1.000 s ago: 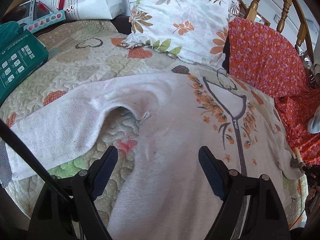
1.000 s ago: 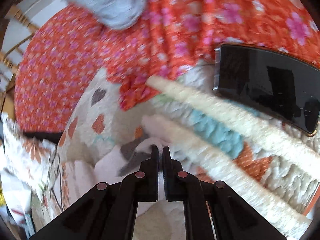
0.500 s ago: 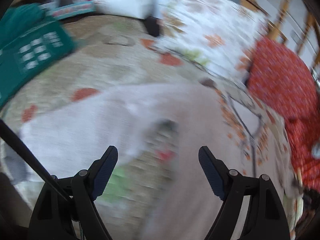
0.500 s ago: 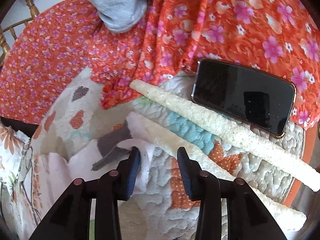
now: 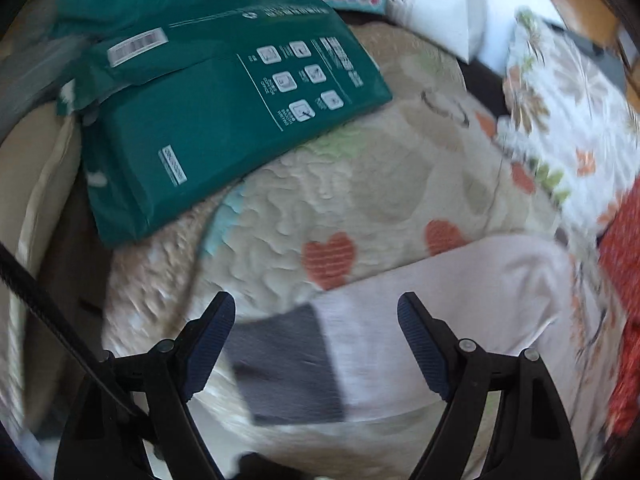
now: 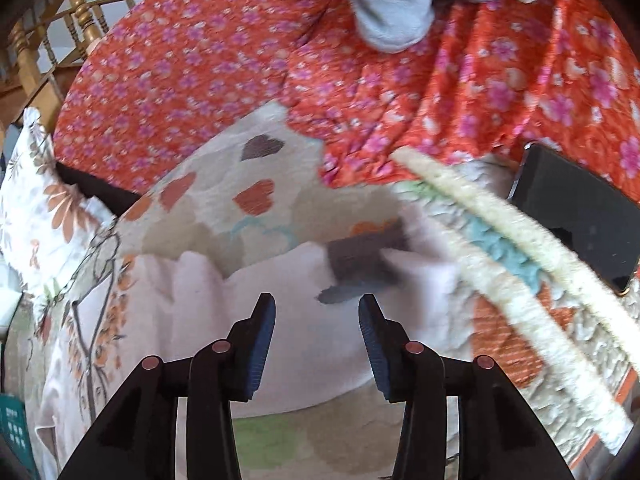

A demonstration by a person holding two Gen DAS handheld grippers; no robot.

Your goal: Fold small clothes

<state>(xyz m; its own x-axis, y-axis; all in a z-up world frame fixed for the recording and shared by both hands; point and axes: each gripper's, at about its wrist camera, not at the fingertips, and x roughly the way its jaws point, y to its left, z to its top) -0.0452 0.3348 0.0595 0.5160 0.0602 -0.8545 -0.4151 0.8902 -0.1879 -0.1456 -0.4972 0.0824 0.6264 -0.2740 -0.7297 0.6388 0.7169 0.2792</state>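
So the left tool (image 5: 316, 344) is tilted steeply down over the bed, jaws spread wide with nothing pinched, hovering right above the grey cuff (image 5: 288, 368) of the white baby suit (image 5: 448, 320). That suit lies flat on the heart-print quilt (image 5: 328, 184). Beyond the cuff sits a green package (image 5: 224, 120). The right tool (image 6: 317, 340) also angles down, jaws opening, nothing gripped, over the suit's other sleeve, whose grey cuff (image 6: 366, 258) lies just past the tips. Right of that cuff there's a phone (image 6: 580, 220), and beyond it an orange flowered cloth (image 6: 240, 64).
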